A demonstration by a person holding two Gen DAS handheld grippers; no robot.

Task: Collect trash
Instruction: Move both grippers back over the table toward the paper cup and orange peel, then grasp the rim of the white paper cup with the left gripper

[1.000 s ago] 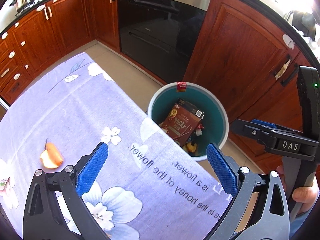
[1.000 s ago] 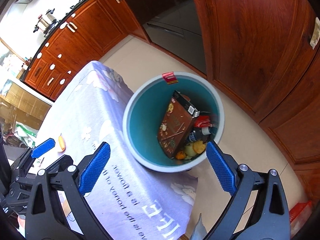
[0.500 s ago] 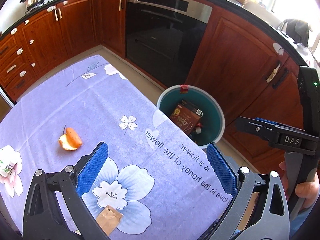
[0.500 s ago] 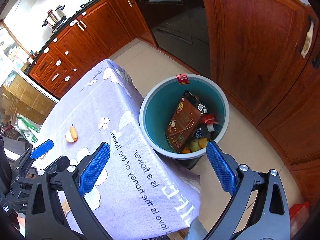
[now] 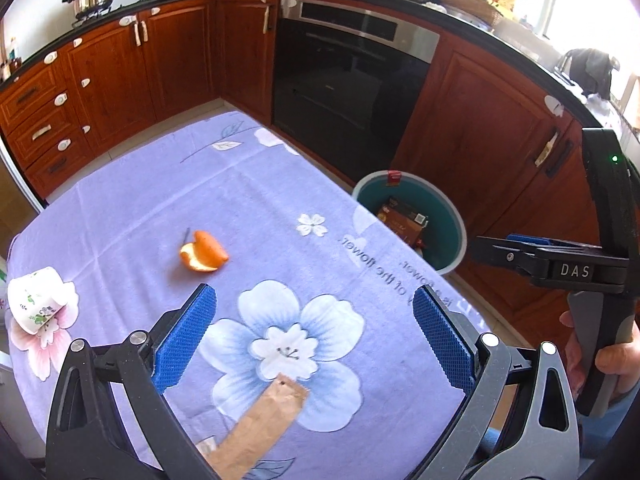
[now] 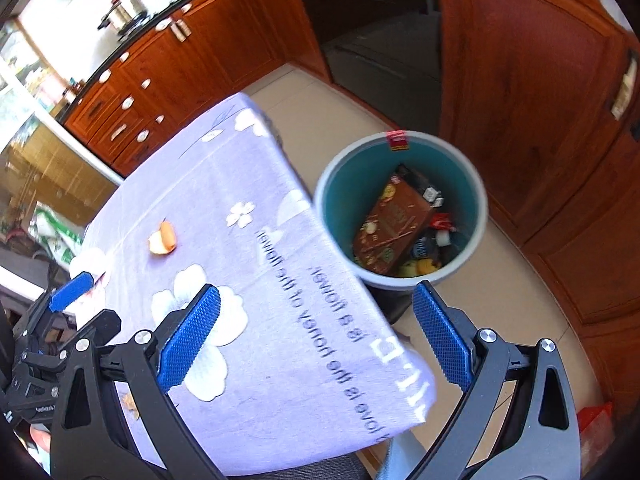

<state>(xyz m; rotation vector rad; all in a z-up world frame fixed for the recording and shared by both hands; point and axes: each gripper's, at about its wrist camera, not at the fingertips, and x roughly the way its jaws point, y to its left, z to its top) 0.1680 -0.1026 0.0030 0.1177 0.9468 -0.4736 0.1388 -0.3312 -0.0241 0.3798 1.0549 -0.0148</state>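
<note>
Hovering over the table [image 5: 120,208], both jaws wide, brown wrapper [image 5: 256,424] cut off below (bin [image 6: 478,216] contents blurred)

Daylight floods the kitchen from a window above the counter [image 5: 472,20] at upper right, blown out to white glare there. The purple tablecloth [image 5: 168,196] is evenly bright; the orange peel [image 5: 203,251] on it casts only a soft, short shadow. The left wrist view is sharp. The right wrist view is motion-blurred, smearing the bin [image 6: 478,216] rim and the cloth's lettering. Fisheye distortion bends the cabinets, and black vignetting fills the corners.
</note>
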